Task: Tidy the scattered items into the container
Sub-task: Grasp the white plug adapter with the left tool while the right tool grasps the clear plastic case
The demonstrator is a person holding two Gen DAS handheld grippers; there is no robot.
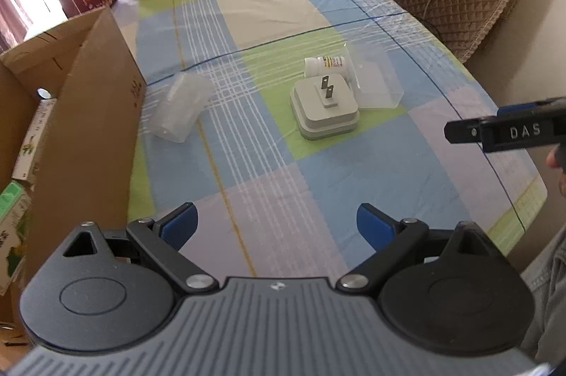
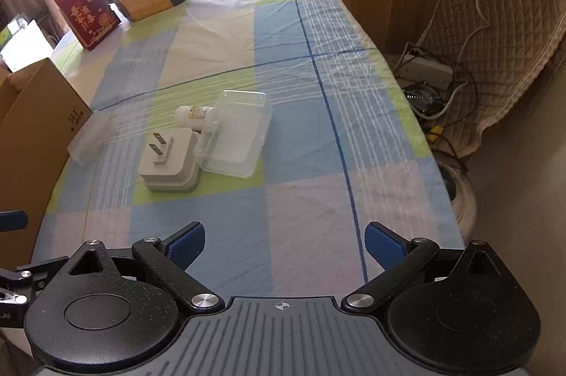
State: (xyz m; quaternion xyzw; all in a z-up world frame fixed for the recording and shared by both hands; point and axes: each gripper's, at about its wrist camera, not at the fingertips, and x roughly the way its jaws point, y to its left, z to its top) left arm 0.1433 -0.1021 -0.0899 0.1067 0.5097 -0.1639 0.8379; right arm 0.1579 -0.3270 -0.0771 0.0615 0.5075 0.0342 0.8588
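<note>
Left tongs (image 1: 277, 222) and right tongs (image 2: 284, 239) both spread wide, empty, above counter (image 2: 307, 185). Mid-counter: grey plug adapter (image 2: 169, 160) prongs up, touching clear plastic case (image 2: 238, 137); white bottle (image 2: 194, 115) behind; frosted cup (image 1: 180, 109) near cardboard box (image 1: 88, 114).
</note>
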